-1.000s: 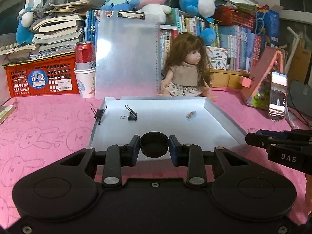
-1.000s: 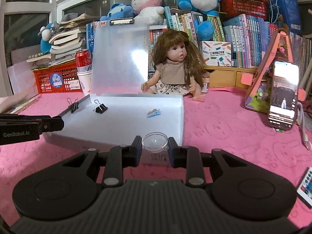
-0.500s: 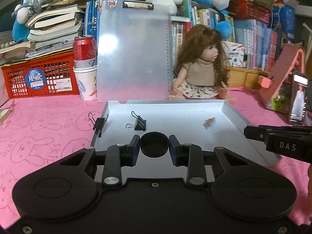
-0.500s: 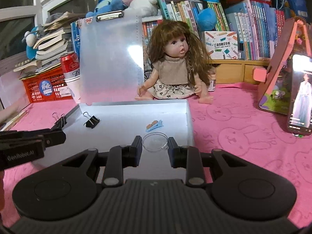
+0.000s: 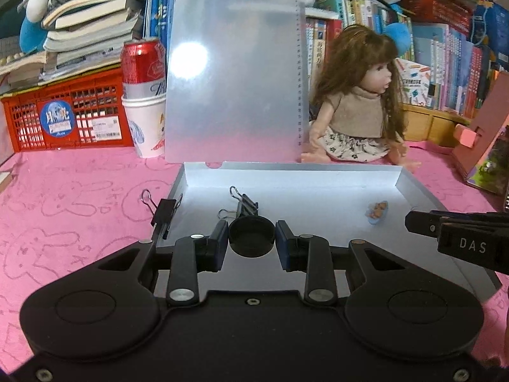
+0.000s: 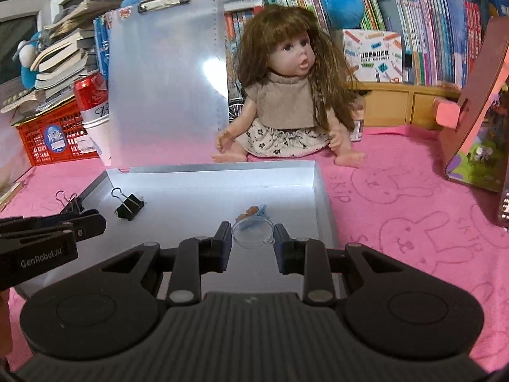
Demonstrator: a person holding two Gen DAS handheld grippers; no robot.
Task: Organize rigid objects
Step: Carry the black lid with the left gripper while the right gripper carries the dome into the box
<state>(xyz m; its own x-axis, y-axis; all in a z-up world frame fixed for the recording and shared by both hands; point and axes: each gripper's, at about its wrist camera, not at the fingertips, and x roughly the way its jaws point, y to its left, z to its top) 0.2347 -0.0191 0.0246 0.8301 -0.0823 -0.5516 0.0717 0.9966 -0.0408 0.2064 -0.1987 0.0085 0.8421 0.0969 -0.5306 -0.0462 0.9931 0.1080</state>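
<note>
Black cap, a small round rigid piece, is clenched between the pads of the left gripper, at the 6 o'clock side of the open white box and over its floor. Clear cap, a shallow transparent round piece, is grasped likewise by the right gripper, above the near right part of the same box. Both sets of jaws stand narrow, pads pressed on the rims of what they carry.

Inside the box, a black binder clip lies just beyond the black cap, toward 12 o'clock. A second binder clip sits clamped on the box's left wall, at 9 o'clock. A small blue hair clip lies at about 2 o'clock from the black cap; in the right wrist view it lies just beyond the clear cap.

The box lid, translucent with a metal clip on top, stands upright at 12 o'clock. A doll sits behind the box's far right corner on the pink cloth. A red can stands in a paper cup left of the lid.
</note>
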